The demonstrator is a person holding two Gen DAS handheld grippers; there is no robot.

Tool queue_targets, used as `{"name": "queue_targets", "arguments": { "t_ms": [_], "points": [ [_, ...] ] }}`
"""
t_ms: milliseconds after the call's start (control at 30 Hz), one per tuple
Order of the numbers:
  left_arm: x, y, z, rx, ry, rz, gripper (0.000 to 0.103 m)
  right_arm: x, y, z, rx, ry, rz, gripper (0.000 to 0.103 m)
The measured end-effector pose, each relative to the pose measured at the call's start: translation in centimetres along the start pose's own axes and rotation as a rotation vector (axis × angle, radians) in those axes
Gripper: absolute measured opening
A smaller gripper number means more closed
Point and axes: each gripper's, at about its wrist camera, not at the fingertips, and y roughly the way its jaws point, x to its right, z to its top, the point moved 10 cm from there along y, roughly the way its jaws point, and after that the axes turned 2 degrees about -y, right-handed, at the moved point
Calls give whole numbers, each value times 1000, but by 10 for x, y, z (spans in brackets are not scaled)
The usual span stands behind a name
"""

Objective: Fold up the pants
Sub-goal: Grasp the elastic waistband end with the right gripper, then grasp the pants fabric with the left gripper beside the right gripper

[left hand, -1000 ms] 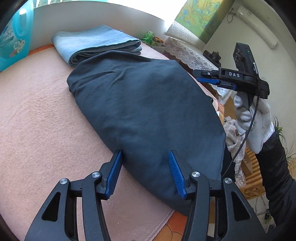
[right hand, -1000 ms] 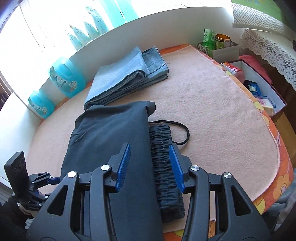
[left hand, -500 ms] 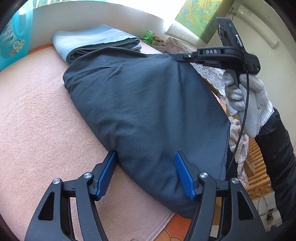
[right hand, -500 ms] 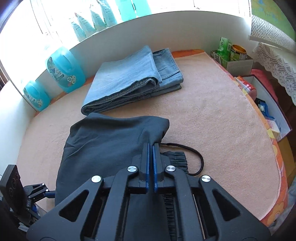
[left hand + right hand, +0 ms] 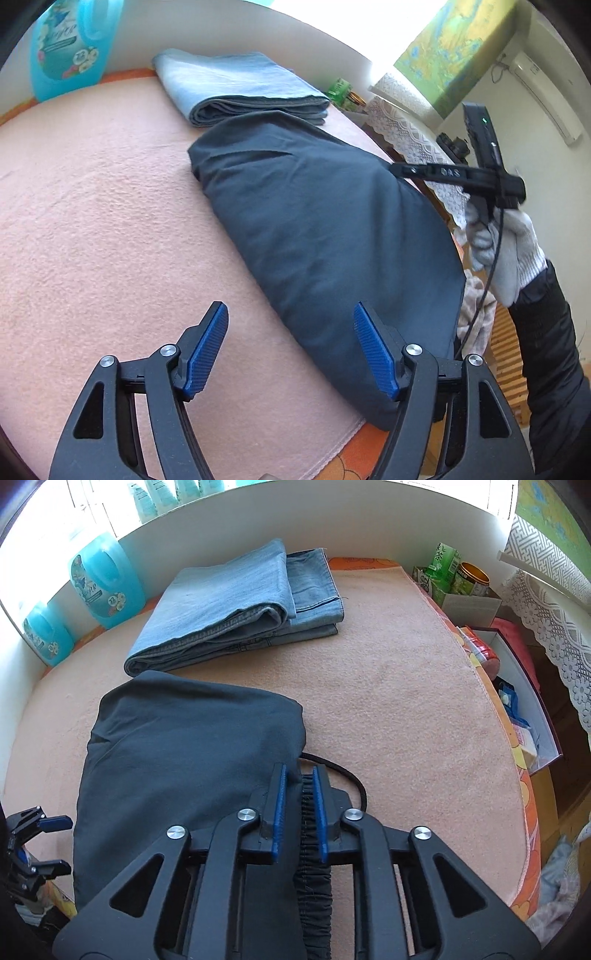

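Two pants [image 5: 192, 749] [image 5: 236, 605] (two jugs [image 5: 107, 579] [image 5: 46, 635])

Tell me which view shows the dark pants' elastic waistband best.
The right wrist view: the gathered elastic waistband runs between the right hand-held gripper fingers, beside the drawstring. The left wrist view shows only the smooth folded dark pants; the waistband is hidden.

Dark grey pants [image 5: 192, 760] lie folded on the pink blanket, elastic waistband [image 5: 312, 853] showing at one edge.

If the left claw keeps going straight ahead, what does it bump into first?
Probably the dark pants. The left claw is open and points at their near edge, which lies on the pink blanket. Depth is hard to judge; it may graze the blanket first.
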Motion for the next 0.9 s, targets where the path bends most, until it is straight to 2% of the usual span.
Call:
{"name": "queue_targets", "arguments": {
  "t_ms": [33, 67, 133, 233, 600, 633, 700, 733, 800, 833, 867, 900],
  "points": [
    [-3, 1, 4, -1, -20, 0, 70, 2, -3, -2, 3, 1, 10, 55],
    [-7, 3, 8, -6, -43, -2, 70, 2, -5, -4, -4, 2, 31, 65],
    [-11, 8, 15, -11, -91, -15, 70, 1, -3, -13, -39, 20, 98, 68],
    [-14, 19, 21, -19, -119, -14, 70, 6, 5, -25, -74, 49, 124, 68],
    [-2, 34, 33, -11, -116, -58, 69, 11, 23, -41, -79, 165, 359, 76],
    [-1, 35, 34, -6, -109, -62, 68, 9, 23, -42, -71, 171, 370, 75],
    [3, 39, 37, 2, -101, -78, 68, 0, 23, -45, -76, 186, 437, 57],
    [6, 42, 39, 3, -99, -86, 68, -1, 23, -46, -60, 199, 440, 51],
    [10, 47, 40, 2, -85, -95, 66, -2, 23, -47, -36, 203, 424, 48],
    [11, 47, 40, 6, -74, -91, 59, -1, 23, -47, -24, 224, 424, 43],
    [12, 50, 41, -2, -75, -93, 41, 0, 22, -47, -11, 252, 430, 38],
    [11, 52, 41, -10, -93, -108, 32, 2, 19, -47, 4, 271, 426, 36]
  ]
}}
